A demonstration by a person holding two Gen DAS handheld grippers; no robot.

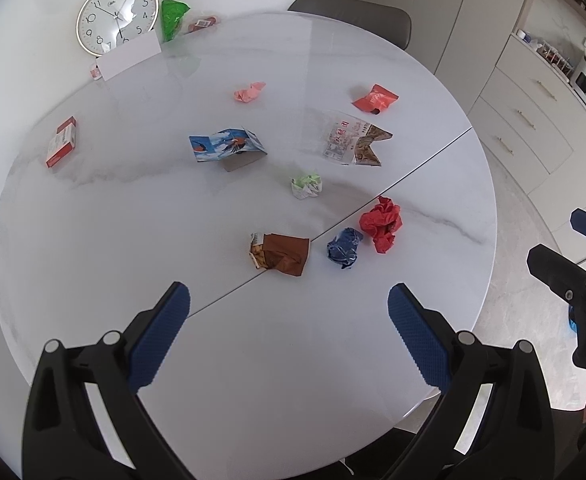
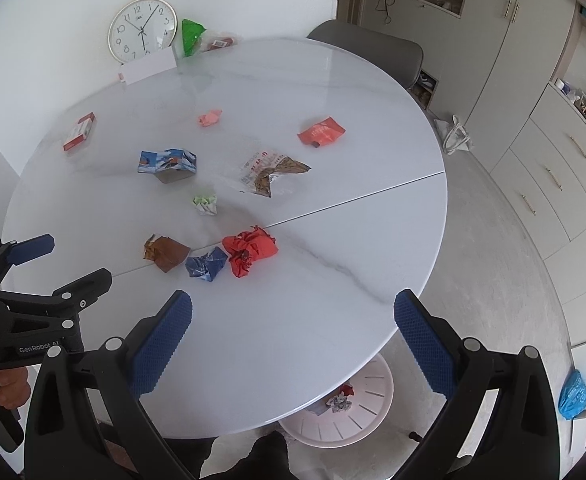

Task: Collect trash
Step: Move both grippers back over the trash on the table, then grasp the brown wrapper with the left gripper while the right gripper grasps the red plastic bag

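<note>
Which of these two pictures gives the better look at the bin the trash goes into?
The right wrist view. It shows the white basket on the floor under the round table's near edge, with crumpled scraps already inside. The left wrist view does not show it at all.

Lying on the surface: four crumpled paper balls — pink (image 1: 249,91), green-white (image 1: 307,186), red (image 1: 381,223), blue (image 1: 344,247); three flattened wrappers — orange (image 1: 375,99), brown (image 1: 281,254), clear printed (image 1: 353,141); two small boxes — red-white (image 1: 61,142), blue pictured (image 1: 225,145).

Left tongs (image 1: 289,310) wide apart at 6 o'clock above the round white surface (image 1: 133,220), brown wrapper (image 1: 283,256) just ahead, blue wad (image 1: 344,247) beside red wad (image 1: 383,223) at 3 o'clock, clock (image 1: 117,16) at 11 o'clock, right tongs (image 1: 565,248) at the 3 o'clock edge.
</note>
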